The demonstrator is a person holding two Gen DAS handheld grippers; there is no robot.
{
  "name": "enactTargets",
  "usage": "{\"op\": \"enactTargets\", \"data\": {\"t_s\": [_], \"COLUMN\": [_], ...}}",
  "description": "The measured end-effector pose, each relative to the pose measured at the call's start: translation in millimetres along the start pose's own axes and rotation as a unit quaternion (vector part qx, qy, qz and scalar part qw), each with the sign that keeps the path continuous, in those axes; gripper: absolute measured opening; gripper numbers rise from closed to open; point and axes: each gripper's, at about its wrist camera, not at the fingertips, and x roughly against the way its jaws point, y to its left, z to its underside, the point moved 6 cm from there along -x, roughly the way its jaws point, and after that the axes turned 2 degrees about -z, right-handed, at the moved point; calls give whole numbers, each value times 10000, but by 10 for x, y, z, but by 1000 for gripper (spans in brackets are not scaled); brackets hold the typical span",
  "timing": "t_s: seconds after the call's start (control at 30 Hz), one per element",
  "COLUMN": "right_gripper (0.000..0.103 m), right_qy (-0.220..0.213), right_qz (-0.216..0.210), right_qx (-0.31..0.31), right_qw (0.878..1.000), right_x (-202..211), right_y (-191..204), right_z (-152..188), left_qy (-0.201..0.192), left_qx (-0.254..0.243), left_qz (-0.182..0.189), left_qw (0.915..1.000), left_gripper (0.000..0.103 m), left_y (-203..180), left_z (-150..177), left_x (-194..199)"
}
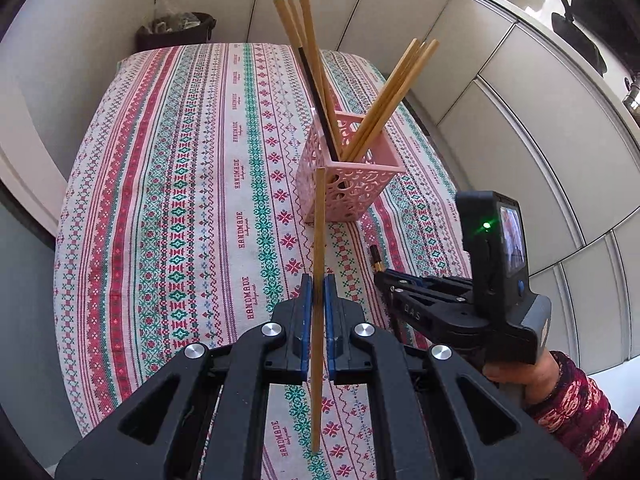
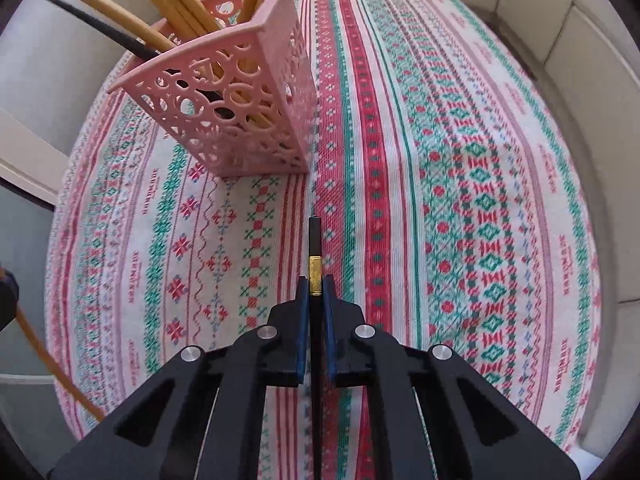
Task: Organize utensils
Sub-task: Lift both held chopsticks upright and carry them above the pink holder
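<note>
A pink lattice holder (image 1: 350, 168) stands on the patterned tablecloth (image 1: 180, 200) and holds several wooden chopsticks (image 1: 384, 100) and one black chopstick (image 1: 318, 104). My left gripper (image 1: 319, 284) is shut on a wooden chopstick (image 1: 319, 240), held upright in front of the holder. My right gripper (image 2: 316, 284) is shut on a black chopstick with a gold band (image 2: 315, 252), above the cloth, right of and in front of the holder (image 2: 232, 104). The right gripper also shows in the left wrist view (image 1: 382, 274), to the right of the left one.
A dark bin (image 1: 176, 30) stands beyond the table's far left corner. White cabinet panels (image 1: 520, 100) run along the right side. The cloth (image 2: 460, 160) spreads wide to the right of the holder.
</note>
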Motion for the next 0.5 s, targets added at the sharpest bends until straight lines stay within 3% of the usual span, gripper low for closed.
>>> {"op": "enactTargets", "data": {"t_s": [0.23,0.37,0.5], "right_gripper": [7,7,7], "right_qy": [-1512,-2742,-3253], "right_qz": [-252,-456,-242], "right_qx": [645,952,1136], "right_qw": [9861,9559,9385], "right_x": [968,1597,1798], "right_y": [53,154,207], "right_z": [252,465,671], "left_qy": [-360,-556,-711], "left_qx": [-193,-396,-465], "left_qz": [134,173,104], "left_qw": [9991,9975,9963], "left_gripper": [5,5,5], "left_y": [-250,-478,-613], "left_z": [-21,31,91], "left_x": [283,428,510]}}
